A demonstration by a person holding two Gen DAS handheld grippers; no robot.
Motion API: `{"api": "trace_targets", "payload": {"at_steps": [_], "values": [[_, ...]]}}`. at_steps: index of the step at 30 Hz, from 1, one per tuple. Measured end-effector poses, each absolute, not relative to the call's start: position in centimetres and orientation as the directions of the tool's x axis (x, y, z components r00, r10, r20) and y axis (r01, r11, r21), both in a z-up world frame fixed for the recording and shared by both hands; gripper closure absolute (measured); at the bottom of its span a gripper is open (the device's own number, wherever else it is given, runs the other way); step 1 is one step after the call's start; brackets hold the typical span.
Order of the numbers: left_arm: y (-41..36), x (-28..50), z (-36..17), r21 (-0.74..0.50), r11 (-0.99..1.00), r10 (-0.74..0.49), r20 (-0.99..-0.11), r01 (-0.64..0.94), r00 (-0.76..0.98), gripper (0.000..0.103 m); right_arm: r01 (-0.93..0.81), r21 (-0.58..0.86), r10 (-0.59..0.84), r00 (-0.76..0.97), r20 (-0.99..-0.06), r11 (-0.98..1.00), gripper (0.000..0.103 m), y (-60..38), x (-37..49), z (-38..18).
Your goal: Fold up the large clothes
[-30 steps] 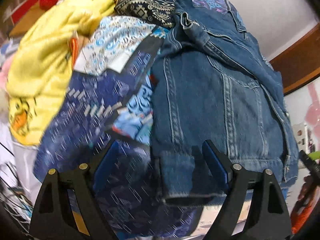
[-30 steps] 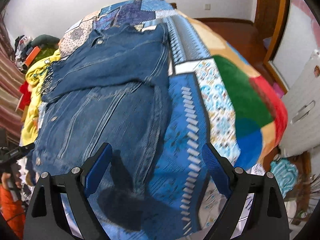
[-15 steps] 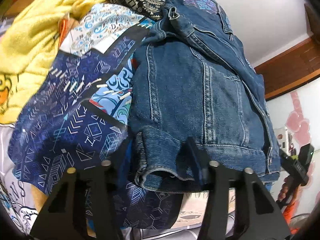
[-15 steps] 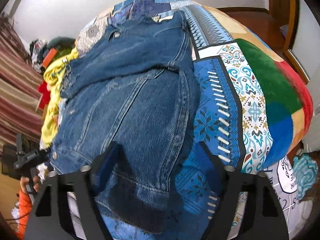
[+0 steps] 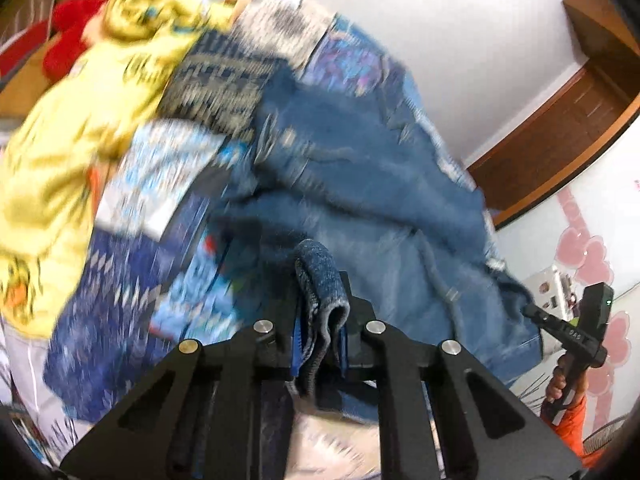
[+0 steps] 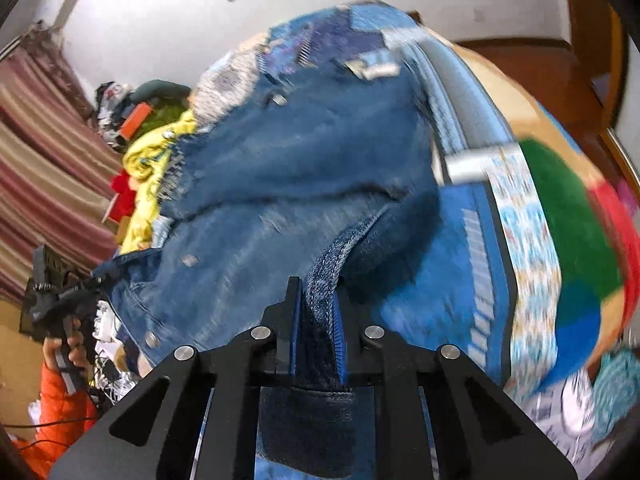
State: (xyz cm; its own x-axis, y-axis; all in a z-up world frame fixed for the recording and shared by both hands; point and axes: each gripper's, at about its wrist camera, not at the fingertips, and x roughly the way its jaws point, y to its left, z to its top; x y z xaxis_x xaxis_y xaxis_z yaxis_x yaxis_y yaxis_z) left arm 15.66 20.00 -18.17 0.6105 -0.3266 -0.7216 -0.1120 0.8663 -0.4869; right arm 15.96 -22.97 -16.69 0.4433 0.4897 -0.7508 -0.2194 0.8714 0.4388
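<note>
I saw the left gripper [image 5: 320, 312] pinching a folded hem corner of the blue denim jacket [image 5: 360, 184]. The right gripper [image 6: 318, 312] clamped the other hem corner. The jacket lay across the patchwork patterned bedspread [image 6: 520, 220], beside a yellow garment [image 5: 80, 140]. Both views blurred.

Both wrist views are evenly and fairly brightly lit by soft indoor light with no glare, and the only marked shadow is a dark patch under the lifted edge of the denim jacket [image 6: 304, 184] on the patchwork bedspread [image 6: 448, 256]. Motion blur smears the jacket [image 5: 360, 184], the bedspread [image 5: 120, 280] and the yellow garment [image 5: 80, 128], while the left gripper [image 5: 320, 320] and right gripper [image 6: 316, 320] close to the lens stay sharp. Fisheye distortion bulges the bed, curves the walls and door frame, and leaves black vignetted corners.
</note>
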Motion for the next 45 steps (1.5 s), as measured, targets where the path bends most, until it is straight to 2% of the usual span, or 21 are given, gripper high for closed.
{"api": "trace_targets", "payload": {"at_steps": [3,8,13,18,21,29,32,33,34,36,37,38,40,42,44,45], "values": [[19.9,18.7,-15.5,-0.491,0.869,-0.335,-0.68,-0.065,0.652,0.091,-0.273,0.444,0.521,0.477,-0.708,0.853,0.091,-22.5,18.4,-14.9],[19.9,24.6,-11.4,-0.488,0.873,-0.329,-0.618,-0.02,0.714,0.091,-0.315,0.378,0.493,0.556,-0.669,0.87,0.092,-21.9,22.7,-12.4],[20.9,30.6,-10.2,-0.464,0.884,-0.259,-0.597,-0.063,0.759,0.091,-0.287,0.34,0.444,0.631,-0.636,0.895,0.092,-22.2,28.5,-10.9],[23.0,37.0,-13.5,-0.481,0.856,-0.193,-0.638,-0.191,0.745,0.091,-0.201,0.348,0.392,0.643,-0.658,0.916,0.093,-23.2,34.5,-13.1],[23.1,39.8,-16.7,-0.42,0.877,-0.146,-0.697,-0.235,0.703,0.091,-0.164,0.347,0.37,0.616,-0.695,0.924,0.093,-22.8,37.7,-15.8],[23.4,43.0,-24.6,-0.334,0.89,-0.111,-0.82,-0.312,0.562,0.091,-0.134,0.288,0.314,0.529,-0.788,0.948,0.093,-22.2,41.3,-20.9],[22.9,43.0,-25.6,-0.296,0.908,-0.103,-0.842,-0.295,0.529,0.089,-0.151,0.273,0.311,0.52,-0.796,0.95,0.091,-22.9,41.3,-21.0],[22.6,43.0,-25.3,-0.279,0.916,-0.092,-0.845,-0.288,0.526,0.089,-0.149,0.272,0.309,0.52,-0.796,0.951,0.083,-23.2,41.2,-20.7],[22.4,42.9,-25.1,-0.267,0.921,-0.085,-0.848,-0.283,0.523,0.088,-0.124,0.239,0.268,0.533,-0.802,0.963,0.071,-23.7,41.0,-20.2],[21.6,42.8,-24.0,-0.22,0.937,-0.056,-0.862,-0.271,0.504,0.081,-0.072,0.161,0.173,0.576,-0.799,0.984,0.062,-24.9,40.4,-18.6],[21.2,42.4,-23.1,-0.196,0.947,-0.044,-0.865,-0.256,0.501,0.073,-0.064,0.153,0.162,0.588,-0.792,0.986,0.061,-25.4,40.2,-18.0],[20.8,42.1,-22.1,-0.178,0.954,-0.032,-0.861,-0.243,0.508,0.062,-0.062,0.163,0.168,0.598,-0.784,0.985,0.061,-26.1,39.8,-17.2],[20.1,40.9,-19.8,-0.146,0.966,-0.004,-0.834,-0.214,0.552,0.048,-0.08,0.205,0.211,0.606,-0.767,0.975,0.061,-27.2,38.5,-15.4],[19.5,39.6,-17.5,-0.133,0.974,0.005,-0.796,-0.182,0.606,0.037,-0.106,0.215,0.233,0.62,-0.749,0.971,0.058,-27.6,36.9,-13.8],[19.1,38.1,-15.7,-0.134,0.977,0.005,-0.765,-0.168,0.643,0.024,-0.141,0.193,0.238,0.626,-0.743,0.971,0.048,-27.1,35.4,-12.8],[18.9,37.4,-15.1,-0.136,0.977,0.004,-0.754,-0.162,0.657,0.02,-0.166,0.183,0.247,0.627,-0.739,0.969,0.042,-26.6,34.5,-12.4]]}}
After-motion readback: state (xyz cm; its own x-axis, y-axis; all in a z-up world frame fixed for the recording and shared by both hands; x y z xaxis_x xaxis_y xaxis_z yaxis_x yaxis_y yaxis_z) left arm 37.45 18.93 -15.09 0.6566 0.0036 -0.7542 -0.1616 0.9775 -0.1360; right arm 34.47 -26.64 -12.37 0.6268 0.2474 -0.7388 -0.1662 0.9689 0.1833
